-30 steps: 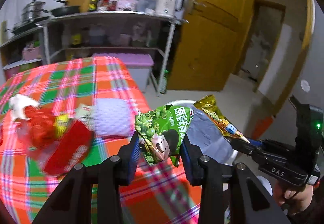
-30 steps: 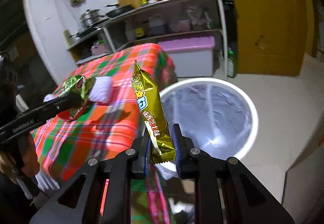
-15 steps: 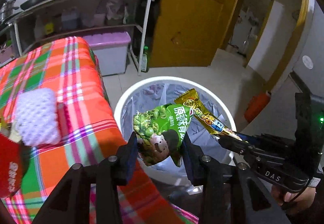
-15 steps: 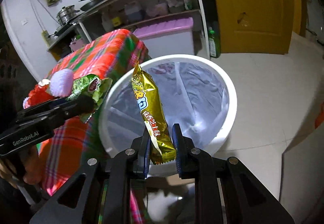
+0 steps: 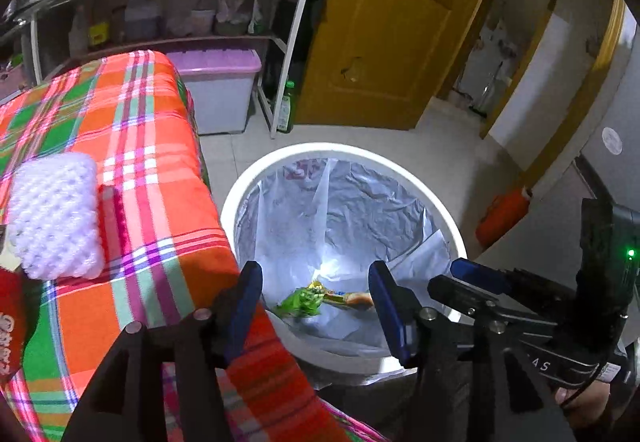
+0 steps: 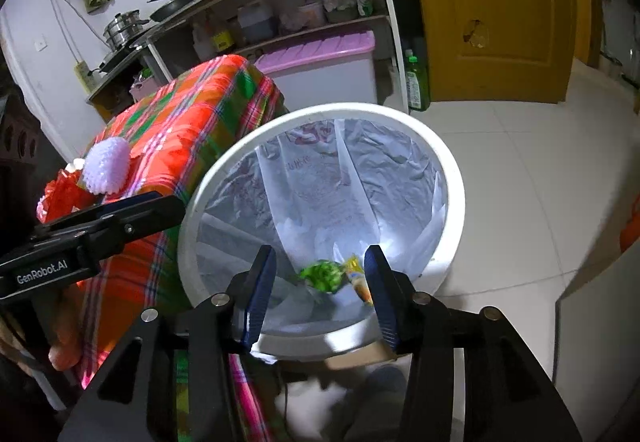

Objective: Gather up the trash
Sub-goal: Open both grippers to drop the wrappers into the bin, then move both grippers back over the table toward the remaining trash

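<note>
Both the left claw [image 5: 316,306] and right claw [image 6: 320,282] have just been opening, jaws apart and empty, with the green wrapper [image 5: 300,302] and gold wrapper [image 6: 358,276] below them in the bin [image 5: 240,194].

The green snack packet [image 5: 302,301] lies crumpled at the bottom of the white bin [image 5: 256,178], on its clear plastic liner [image 5: 360,210]; the gold wrapper [image 5: 352,298] lies just beside it, touching or nearly so; both look blurred; the round bin stands on the floor, close against the bench.
</note>
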{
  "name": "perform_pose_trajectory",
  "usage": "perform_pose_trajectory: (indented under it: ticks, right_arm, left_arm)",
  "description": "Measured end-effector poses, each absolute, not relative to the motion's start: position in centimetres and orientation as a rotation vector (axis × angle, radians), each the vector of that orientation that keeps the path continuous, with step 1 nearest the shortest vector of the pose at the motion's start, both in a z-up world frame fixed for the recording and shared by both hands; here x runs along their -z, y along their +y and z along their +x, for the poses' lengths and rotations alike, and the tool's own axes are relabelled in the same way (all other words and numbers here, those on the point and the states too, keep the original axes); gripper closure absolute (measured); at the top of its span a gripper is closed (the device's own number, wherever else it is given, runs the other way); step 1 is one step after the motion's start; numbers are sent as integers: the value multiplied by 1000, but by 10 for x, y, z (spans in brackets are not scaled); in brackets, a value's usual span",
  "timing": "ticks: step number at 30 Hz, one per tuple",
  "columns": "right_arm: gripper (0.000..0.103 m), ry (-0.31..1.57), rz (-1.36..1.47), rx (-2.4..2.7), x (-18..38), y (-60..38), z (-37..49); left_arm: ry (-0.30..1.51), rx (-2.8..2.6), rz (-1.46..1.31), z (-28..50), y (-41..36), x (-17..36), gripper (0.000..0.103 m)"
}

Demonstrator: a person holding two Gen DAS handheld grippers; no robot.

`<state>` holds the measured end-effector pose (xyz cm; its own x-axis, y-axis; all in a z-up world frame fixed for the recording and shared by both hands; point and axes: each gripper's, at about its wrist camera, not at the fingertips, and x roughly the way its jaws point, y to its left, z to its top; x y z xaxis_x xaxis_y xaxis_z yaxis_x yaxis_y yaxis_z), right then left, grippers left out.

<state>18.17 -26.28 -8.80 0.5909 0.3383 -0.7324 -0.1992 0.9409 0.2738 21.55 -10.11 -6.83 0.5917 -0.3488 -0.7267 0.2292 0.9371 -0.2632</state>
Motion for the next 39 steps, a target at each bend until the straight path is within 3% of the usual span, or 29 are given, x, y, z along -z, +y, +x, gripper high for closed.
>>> perform_pose_trajectory:
  ticks: [16, 39]
  right_arm:
    - [56, 772, 114, -461, 32, -210, 132]
    - [56, 791, 37, -597, 29, -153, 115]
  left_arm:
    - [693, 243, -170, 145, -45, 16, 48]
    - [627, 55, -135, 99, 43, 14, 48]
